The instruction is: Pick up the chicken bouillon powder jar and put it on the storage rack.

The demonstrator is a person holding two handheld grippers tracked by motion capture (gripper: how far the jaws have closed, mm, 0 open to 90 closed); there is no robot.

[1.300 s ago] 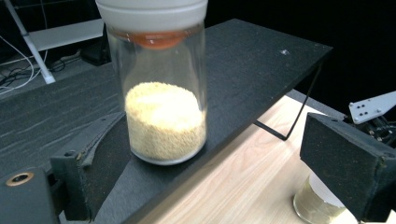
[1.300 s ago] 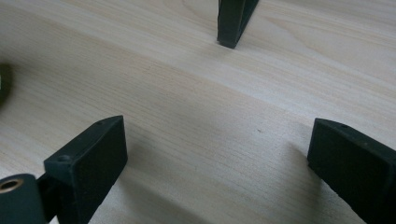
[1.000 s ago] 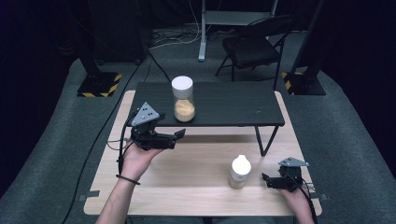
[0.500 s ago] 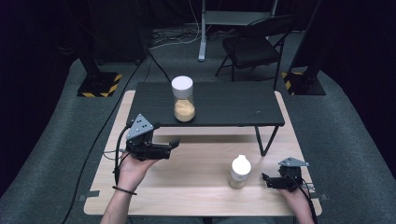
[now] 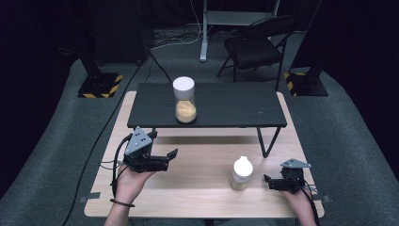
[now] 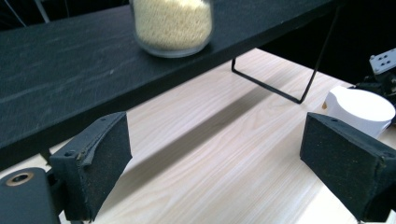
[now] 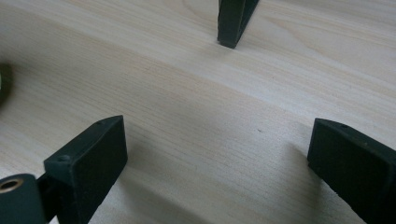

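Left gripper view: jar of grain (image 6: 172, 25) on shelf (image 6: 70, 79), top cropped.

The high view looks down from above; both tongs views skim close over the same wooden table (image 5: 197, 188).

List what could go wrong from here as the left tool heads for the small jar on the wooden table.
1. The left tool is open and empty, aimed at the white-lidded small jar; a jaw could clip the tall, narrow jar and tip it.
2. The right tool rests open beside that jar, so the two tools may collide.
3. The black shelf edge is close above the left tool; lifting could bump it and shake the grain jar.
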